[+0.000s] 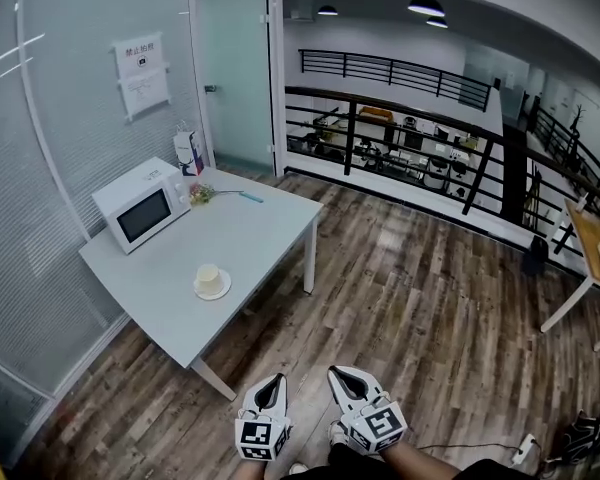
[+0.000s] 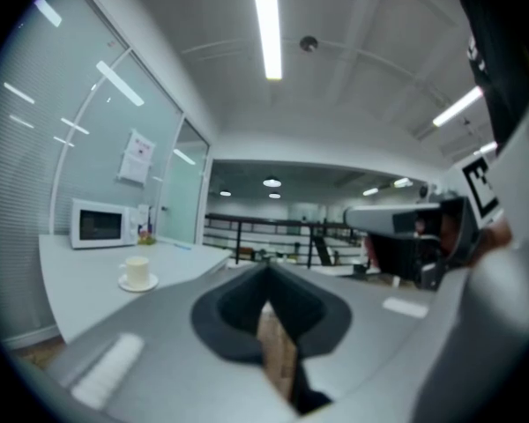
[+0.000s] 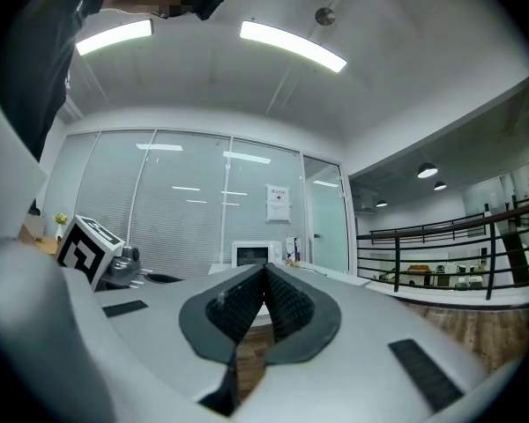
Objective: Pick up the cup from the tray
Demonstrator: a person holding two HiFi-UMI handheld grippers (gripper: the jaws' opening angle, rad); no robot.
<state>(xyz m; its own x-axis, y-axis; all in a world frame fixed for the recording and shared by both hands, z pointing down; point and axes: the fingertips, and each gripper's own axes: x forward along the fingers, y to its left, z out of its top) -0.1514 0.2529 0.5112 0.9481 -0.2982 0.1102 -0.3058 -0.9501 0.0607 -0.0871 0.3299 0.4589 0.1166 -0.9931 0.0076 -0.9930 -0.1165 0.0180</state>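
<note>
Approach step, pick not begun. My left gripper [image 1: 276,381] and right gripper [image 1: 338,374] low, near me, jaws together, empty. Cup [image 1: 209,275] on tray [image 1: 220,291], far left, well apart. Next, I judge: close in, part jaws.

left gripper [image 1: 276,380]: jaws pressed together, empty
right gripper [image 1: 338,374]: same deal, closed, empty
pose: side by side, held low

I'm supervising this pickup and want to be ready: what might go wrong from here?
Both the left gripper and the right gripper have their jaws together, away from the grey table; reaching without opening could knock the cream cup over. The cup stands on a small round cream saucer, so a clumsy squeeze might drag or tip both.
</note>
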